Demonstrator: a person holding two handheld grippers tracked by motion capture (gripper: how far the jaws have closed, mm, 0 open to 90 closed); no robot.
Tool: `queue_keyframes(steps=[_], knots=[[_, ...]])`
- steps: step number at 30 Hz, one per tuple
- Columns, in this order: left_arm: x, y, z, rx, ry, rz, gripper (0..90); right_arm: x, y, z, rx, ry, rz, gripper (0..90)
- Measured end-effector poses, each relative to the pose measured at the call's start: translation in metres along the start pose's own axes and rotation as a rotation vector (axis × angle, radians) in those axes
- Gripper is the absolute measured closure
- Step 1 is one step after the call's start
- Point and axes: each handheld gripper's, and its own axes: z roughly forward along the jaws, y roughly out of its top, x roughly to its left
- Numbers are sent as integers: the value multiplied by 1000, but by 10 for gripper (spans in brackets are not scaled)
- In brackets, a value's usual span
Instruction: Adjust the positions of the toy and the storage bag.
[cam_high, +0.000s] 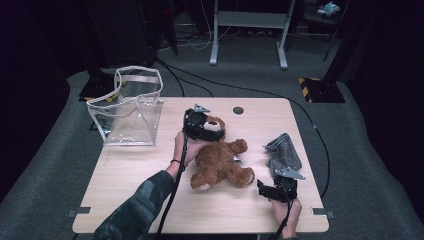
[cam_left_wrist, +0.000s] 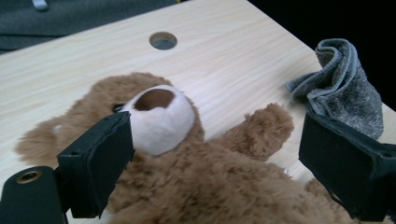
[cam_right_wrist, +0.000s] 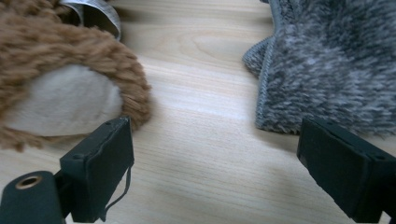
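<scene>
High view, scene: a light wooden table (cam_high: 150, 200) bears a fluffy brown plush teddy bear (cam_high: 220, 162) lying on its back near the middle, a crumpled grey fleece cloth (cam_high: 283, 154) near the right edge, and an upright clear plastic tote bag with pale trim (cam_high: 131, 107) at the far left corner.
High view, left gripper (cam_high: 202, 127): held over the bear's head, well apart from the bag.
High view, right gripper (cam_high: 272, 190): low over the table near the front right edge, between the bear's foot and the cloth.
Left gripper view, jaws: spread wide, one black pad (cam_left_wrist: 100, 161) beside the bear's white muzzle (cam_left_wrist: 161, 119), the other toward the cloth (cam_left_wrist: 343, 91); neither pad presses on the fur (nothing is clamped).
Left gripper view, bear: head and chest lie between and beneath the jaws, one arm stretched toward the cloth.
Right gripper view, jaws: spread wide over bare wood, holding nothing.
Right gripper view, surroundings: the bear's cream-soled foot (cam_right_wrist: 60, 105) to one side, the cloth's hemmed edge (cam_right_wrist: 327, 70) to the other (both just beside the jaws, untouched).
Progress, judged: early; bear and cloth both rest on the table and the bag appears to hold nothing.
Remaining, judged: gripping the bear, lifting it, and probably carrying it to the bag.
</scene>
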Motion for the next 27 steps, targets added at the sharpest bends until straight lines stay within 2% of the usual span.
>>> queue_keyframes(steps=[3,5,8,9,11,15,19,23,27], knots=[[-8,1,10,13,31,-15,99,-2,-3,1,3,-7,10,102],[-9,1,16,44,46,-10,102,-4,-6,2,4,-9,14,102],[-8,-4,24,69,61,-27,100,-4,-6,1,-3,-9,17,105],[-6,-6,27,79,59,-35,100,-5,-6,1,-1,-12,9,103],[-2,-10,31,94,80,-53,96,-6,-6,2,1,-5,22,103],[9,-19,41,121,93,-111,92,-5,-6,2,0,-7,18,103],[15,-24,44,143,99,-123,88,-4,-7,3,3,-17,3,104],[20,-25,46,151,102,-143,77,-3,-7,2,3,-24,1,107],[22,-27,46,136,131,-183,60,-3,-7,2,3,-28,1,108]])
